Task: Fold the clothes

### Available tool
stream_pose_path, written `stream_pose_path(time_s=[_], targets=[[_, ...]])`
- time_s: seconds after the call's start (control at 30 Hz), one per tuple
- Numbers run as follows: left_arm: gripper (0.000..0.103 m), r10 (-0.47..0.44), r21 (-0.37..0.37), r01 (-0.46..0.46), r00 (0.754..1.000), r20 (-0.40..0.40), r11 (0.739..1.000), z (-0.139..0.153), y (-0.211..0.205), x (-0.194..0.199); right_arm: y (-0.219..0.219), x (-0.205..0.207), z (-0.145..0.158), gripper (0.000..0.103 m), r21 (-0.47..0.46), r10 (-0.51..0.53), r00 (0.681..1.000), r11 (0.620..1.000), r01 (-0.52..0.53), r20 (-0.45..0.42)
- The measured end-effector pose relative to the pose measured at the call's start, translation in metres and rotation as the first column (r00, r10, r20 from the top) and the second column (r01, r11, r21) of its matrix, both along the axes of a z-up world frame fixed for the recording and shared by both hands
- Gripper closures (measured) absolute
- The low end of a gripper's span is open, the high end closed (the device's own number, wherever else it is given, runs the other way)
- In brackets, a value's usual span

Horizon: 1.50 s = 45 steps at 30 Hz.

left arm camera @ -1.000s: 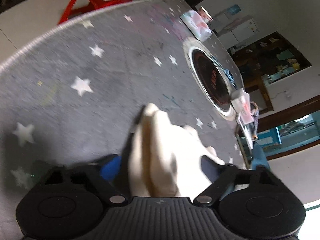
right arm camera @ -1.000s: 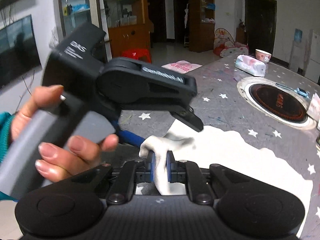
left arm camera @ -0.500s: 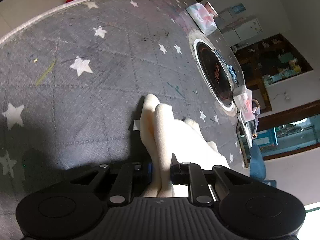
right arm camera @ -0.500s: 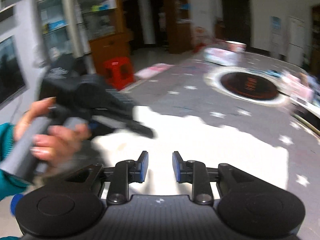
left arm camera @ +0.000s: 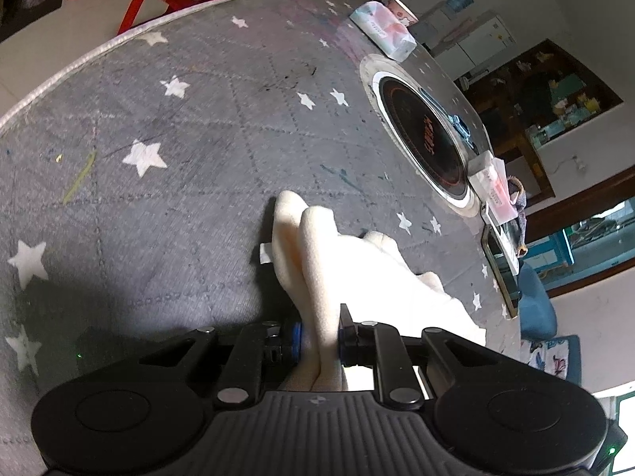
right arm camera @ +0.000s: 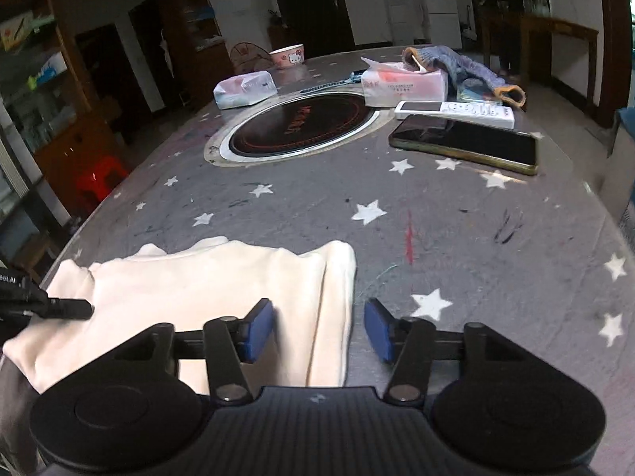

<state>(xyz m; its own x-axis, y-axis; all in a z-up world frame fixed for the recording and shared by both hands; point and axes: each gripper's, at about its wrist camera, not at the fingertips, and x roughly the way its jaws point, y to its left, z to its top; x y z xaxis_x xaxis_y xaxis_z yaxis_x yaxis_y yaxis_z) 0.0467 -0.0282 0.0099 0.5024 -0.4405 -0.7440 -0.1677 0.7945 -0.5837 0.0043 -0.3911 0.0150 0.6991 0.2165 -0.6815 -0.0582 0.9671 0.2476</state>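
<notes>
Right tool (right arm camera: 319, 331) has released the garment (right arm camera: 206, 285), now spread.

Left wrist view: close above the table (left arm camera: 222, 146), rolled, facing across toward the round cooktop (left arm camera: 422, 139). Right wrist view: low at the near edge, level, facing the far room. Both share the cream garment (right arm camera: 222, 277) and cooktop (right arm camera: 301, 127).
</notes>
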Motion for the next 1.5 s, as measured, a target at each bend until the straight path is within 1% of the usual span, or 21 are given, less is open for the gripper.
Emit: stream_pose_path(time_s=[0.03, 0.07, 0.17, 0.37, 0.5, 0.6, 0.7, 0.87, 1.0, 1.1, 1.23, 1.3, 1.33, 1.37, 1.43, 1.5], targets=[[0.085, -0.006, 0.011, 0.006, 1.000, 0.003, 1.000, 0.001, -0.001, 0.000, 0.002, 0.000, 0.000, 0.077, 0.007, 0.010, 1.000, 1.000, -0.010, 0.003], [0.085, -0.012, 0.022, 0.012, 1.000, 0.006, 1.000, 0.002, -0.003, 0.001, 0.005, 0.000, 0.001, 0.087, 0.016, 0.019, 1.000, 1.000, -0.019, 0.005], [0.086, -0.027, 0.044, 0.027, 1.000, 0.016, 0.999, 0.008, -0.007, 0.001, 0.010, -0.005, 0.006, 0.092, 0.028, 0.032, 0.999, 0.999, -0.033, 0.022], [0.087, -0.092, 0.062, 0.088, 0.993, 0.076, 0.994, 0.030, -0.029, 0.003, -0.004, -0.025, 0.031, 0.093, 0.048, 0.001, 0.995, 0.999, -0.006, 0.103], [0.087, -0.149, 0.085, 0.140, 0.984, 0.102, 0.986, 0.038, -0.061, 0.007, -0.020, -0.038, 0.049, 0.093, 0.031, -0.041, 0.987, 0.999, 0.037, 0.154], [0.087, -0.195, 0.095, 0.186, 0.976, 0.100, 0.978, 0.040, -0.090, 0.011, -0.036, -0.045, 0.058, 0.093, 0.004, -0.087, 0.980, 0.996, 0.087, 0.178], [0.087, -0.233, 0.107, 0.221, 0.966, 0.115, 0.969, 0.043, -0.120, 0.014, -0.055, -0.051, 0.063, 0.093, -0.023, -0.130, 0.972, 0.990, 0.137, 0.195], [0.087, -0.285, 0.118, 0.271, 0.950, 0.126, 0.955, 0.046, -0.167, 0.021, -0.089, -0.056, 0.065, 0.093, -0.052, -0.195, 0.960, 0.976, 0.210, 0.201], [0.087, -0.327, 0.136, 0.308, 0.933, 0.148, 0.942, 0.048, -0.200, 0.025, -0.114, -0.057, 0.061, 0.093, -0.060, -0.247, 0.948, 0.963, 0.263, 0.200], [0.087, -0.353, 0.137, 0.335, 0.924, 0.146, 0.932, 0.043, -0.220, 0.027, -0.131, -0.057, 0.057, 0.093, -0.068, -0.283, 0.939, 0.951, 0.301, 0.195], [0.086, -0.386, 0.188, 0.362, 0.916, 0.111, 0.913, 0.027, -0.234, 0.028, -0.146, -0.053, 0.041, 0.093, -0.091, -0.316, 0.936, 0.939, 0.332, 0.154], [0.080, -0.387, 0.217, 0.362, 0.918, 0.086, 0.907, 0.019, -0.235, 0.028, -0.149, -0.051, 0.034, 0.092, -0.100, -0.322, 0.937, 0.937, 0.336, 0.132], [0.075, -0.387, 0.230, 0.360, 0.919, 0.081, 0.904, 0.018, -0.234, 0.028, -0.149, -0.049, 0.034, 0.092, -0.099, -0.319, 0.939, 0.938, 0.332, 0.128], [0.068, -0.388, 0.244, 0.359, 0.918, 0.081, 0.901, 0.018, -0.232, 0.028, -0.148, -0.047, 0.033, 0.090, -0.098, -0.316, 0.941, 0.939, 0.329, 0.124], [0.063, -0.389, 0.284, 0.348, 0.916, 0.101, 0.894, 0.023, -0.226, 0.029, -0.147, -0.044, 0.032, 0.088, -0.096, -0.310, 0.944, 0.942, 0.321, 0.115], [0.063, -0.388, 0.314, 0.334, 0.913, 0.128, 0.889, 0.030, -0.222, 0.030, -0.145, -0.040, 0.031, 0.087, -0.093, -0.304, 0.947, 0.945, 0.314, 0.107]])
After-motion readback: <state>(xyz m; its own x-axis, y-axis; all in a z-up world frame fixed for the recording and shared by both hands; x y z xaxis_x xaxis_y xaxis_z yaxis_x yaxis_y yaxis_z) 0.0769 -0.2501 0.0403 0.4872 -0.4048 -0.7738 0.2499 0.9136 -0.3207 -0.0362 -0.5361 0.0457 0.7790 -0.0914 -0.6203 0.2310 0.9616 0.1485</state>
